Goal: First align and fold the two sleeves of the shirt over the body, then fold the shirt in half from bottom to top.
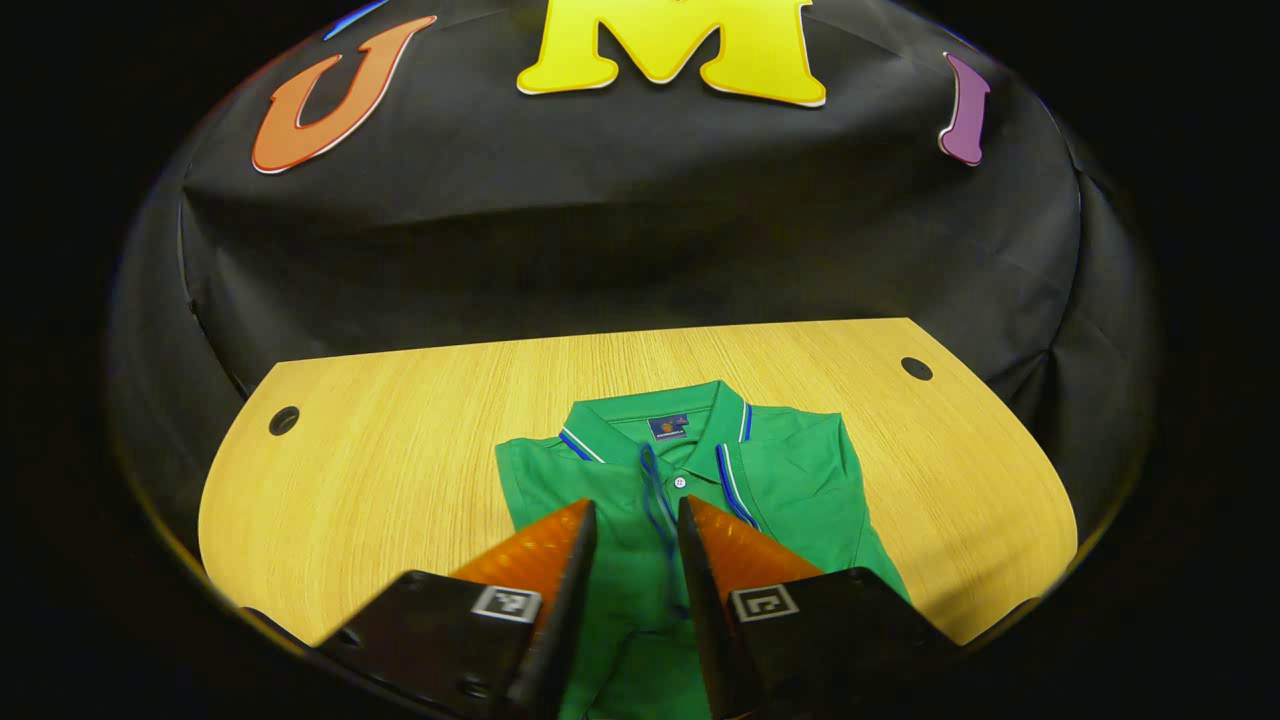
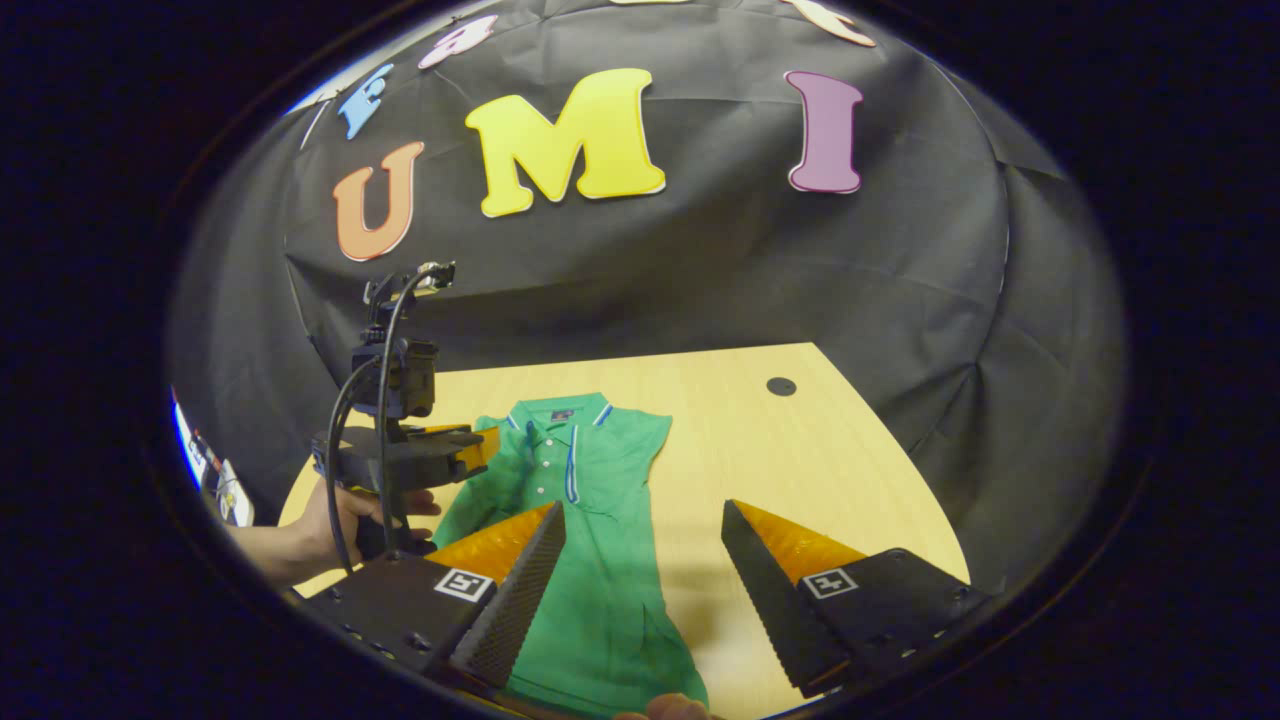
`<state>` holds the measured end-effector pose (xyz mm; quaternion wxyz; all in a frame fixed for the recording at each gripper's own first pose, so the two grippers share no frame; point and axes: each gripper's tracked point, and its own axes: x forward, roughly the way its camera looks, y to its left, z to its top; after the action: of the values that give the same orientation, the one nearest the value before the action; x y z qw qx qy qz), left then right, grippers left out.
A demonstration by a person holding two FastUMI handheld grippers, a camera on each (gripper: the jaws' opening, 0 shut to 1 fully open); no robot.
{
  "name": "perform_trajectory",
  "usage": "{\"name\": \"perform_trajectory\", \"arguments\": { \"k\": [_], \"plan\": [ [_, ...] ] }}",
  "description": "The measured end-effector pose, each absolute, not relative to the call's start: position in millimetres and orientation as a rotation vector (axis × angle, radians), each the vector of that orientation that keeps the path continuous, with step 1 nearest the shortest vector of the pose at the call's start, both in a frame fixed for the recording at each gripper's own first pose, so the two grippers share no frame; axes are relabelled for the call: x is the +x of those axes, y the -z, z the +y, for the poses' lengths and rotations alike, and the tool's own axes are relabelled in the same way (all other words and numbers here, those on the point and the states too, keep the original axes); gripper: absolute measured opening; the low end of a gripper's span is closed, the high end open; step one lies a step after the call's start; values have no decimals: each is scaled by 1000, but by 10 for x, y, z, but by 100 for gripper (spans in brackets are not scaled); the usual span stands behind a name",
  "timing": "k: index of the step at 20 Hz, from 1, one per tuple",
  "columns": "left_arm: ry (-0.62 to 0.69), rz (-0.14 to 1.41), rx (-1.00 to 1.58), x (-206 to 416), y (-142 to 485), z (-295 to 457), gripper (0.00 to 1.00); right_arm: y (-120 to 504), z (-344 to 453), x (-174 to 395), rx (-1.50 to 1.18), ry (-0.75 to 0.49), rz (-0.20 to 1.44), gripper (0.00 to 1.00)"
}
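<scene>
A green polo shirt [image 1: 690, 500] lies collar-away on the wooden table [image 1: 400, 460], both sleeves already folded in over the body. In the left gripper view the left gripper [image 1: 637, 540] hangs above the shirt's chest, its fingers a narrow gap apart and gripping nothing. In the right gripper view the right gripper [image 2: 640, 555] stands wide open over the shirt's lower right edge, while a hand [image 2: 345, 520] holds the left gripper beside the shirt's left shoulder
</scene>
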<state>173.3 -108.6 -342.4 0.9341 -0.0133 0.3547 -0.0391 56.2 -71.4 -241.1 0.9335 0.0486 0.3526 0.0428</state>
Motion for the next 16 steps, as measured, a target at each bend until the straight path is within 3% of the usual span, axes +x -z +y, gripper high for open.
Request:
{"name": "perform_trajectory", "arguments": {
  "k": [1,2,3,5,7,8,10,11,16],
  "plan": [
    [68,710,-28,1670,3324,-1050,68,2393,-681,551,100,-98,716,96],
    [48,690,-24,1609,3204,-988,72,2381,-644,553,93,-108,707,96],
    [25,674,-18,1569,3139,-906,87,2337,-605,545,79,-120,694,96],
    [-1,642,-34,1396,2910,-808,98,2233,-531,513,44,-146,652,96],
    [-31,588,-46,1203,2578,-694,98,2170,-446,492,19,-174,617,92],
    [-41,557,-50,1088,2407,-650,98,2146,-420,463,10,-185,604,96],
    [-46,513,-84,790,2130,-615,100,2094,-357,378,3,-204,585,92],
    [-43,498,-89,619,2009,-615,100,2077,-324,307,2,-216,578,96],
    [-21,458,-62,-228,1802,-531,100,2141,-296,-192,-19,-243,593,96]
  ]
}}
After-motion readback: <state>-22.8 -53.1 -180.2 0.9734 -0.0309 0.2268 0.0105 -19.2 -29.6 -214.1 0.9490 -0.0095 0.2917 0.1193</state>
